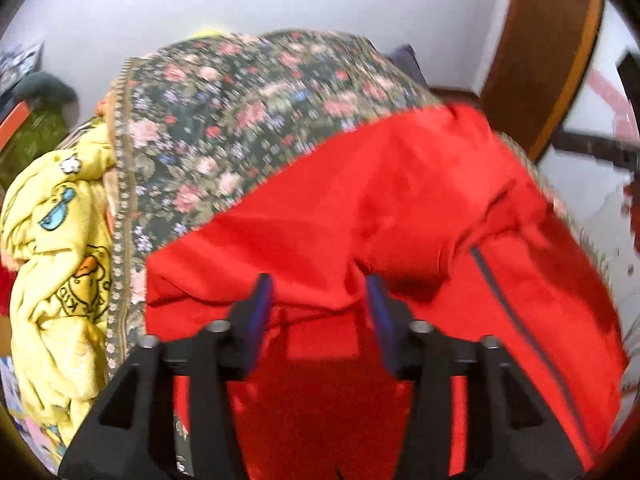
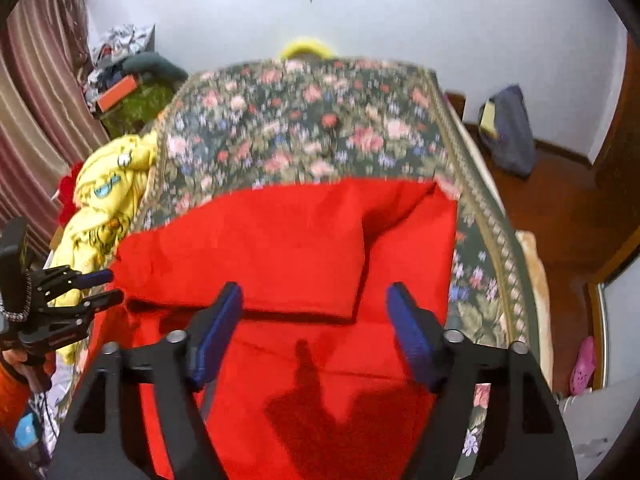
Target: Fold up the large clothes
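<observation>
Your bright red fabric garment (image 2: 288,248) lies spread on the bed's dark floral bedspread (image 2: 304,128), filling the near half of it. Only your right view shows the whole fold: a flap laid over the middle with a straight near edge running across the picture, and the cloth's far edge lying crosswise on the flowers. Seen here, the garment runs lengthwise from you toward the far wall. Only your left view shows the dark grey zipper line (image 1: 516,312) slanting down the garment's right side, where the cloth is rumpled.

Your right claw (image 2: 314,304) stands wide apart above the red cloth, nothing pinched. Your left claw (image 1: 320,300) is parted about halfway, a ridge of red cloth rising between the blue pads (image 1: 262,308) but not squeezed. The right view also catches the left claw at the garment's left edge, beside the crumpled yellow cartoon-print blanket (image 2: 104,200).
</observation>
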`<state>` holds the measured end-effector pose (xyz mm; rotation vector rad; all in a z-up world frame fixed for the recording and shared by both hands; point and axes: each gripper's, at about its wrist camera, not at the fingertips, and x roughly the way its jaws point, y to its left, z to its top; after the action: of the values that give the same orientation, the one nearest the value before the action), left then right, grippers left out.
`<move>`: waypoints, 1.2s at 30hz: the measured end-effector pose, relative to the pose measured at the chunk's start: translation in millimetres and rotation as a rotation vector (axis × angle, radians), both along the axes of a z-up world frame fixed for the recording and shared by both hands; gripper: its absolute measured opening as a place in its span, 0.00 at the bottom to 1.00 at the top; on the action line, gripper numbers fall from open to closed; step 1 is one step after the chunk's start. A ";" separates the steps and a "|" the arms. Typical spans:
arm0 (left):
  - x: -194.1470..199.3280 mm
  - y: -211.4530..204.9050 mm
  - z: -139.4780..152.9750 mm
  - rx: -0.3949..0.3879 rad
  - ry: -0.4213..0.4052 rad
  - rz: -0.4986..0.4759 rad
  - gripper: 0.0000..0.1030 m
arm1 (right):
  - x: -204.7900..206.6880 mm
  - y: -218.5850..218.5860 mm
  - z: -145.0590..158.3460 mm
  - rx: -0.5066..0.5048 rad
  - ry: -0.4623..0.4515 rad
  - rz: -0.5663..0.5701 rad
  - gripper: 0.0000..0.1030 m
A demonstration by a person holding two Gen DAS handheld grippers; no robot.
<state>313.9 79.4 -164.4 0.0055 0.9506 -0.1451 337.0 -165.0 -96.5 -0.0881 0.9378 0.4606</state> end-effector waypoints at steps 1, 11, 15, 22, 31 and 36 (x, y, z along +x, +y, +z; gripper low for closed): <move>2.1 3.7 2.9 -0.021 -0.006 0.029 0.58 | 1.0 1.9 1.6 -0.001 -0.006 -0.004 0.72; 30.6 52.7 -47.8 -0.421 0.184 0.226 0.59 | 57.2 -4.4 -51.7 0.073 0.165 -0.099 0.72; 41.1 70.1 -74.3 -0.591 0.247 0.285 0.59 | 73.7 -7.4 -74.8 0.107 0.232 -0.118 0.67; 52.3 85.1 -93.5 -0.724 0.253 0.343 0.18 | 76.1 1.6 -87.8 0.170 0.267 -0.089 0.27; 47.2 79.1 -27.5 -0.342 0.018 0.293 0.01 | 44.2 -2.0 -39.9 0.202 0.170 0.025 0.11; 49.6 83.0 -31.2 -0.286 0.050 0.281 0.01 | 31.4 -1.5 -53.9 0.157 0.193 0.014 0.11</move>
<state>363.6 162.5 -195.6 -0.3956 0.9633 -0.0202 368.4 -166.6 -150.4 0.0943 1.0866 0.5613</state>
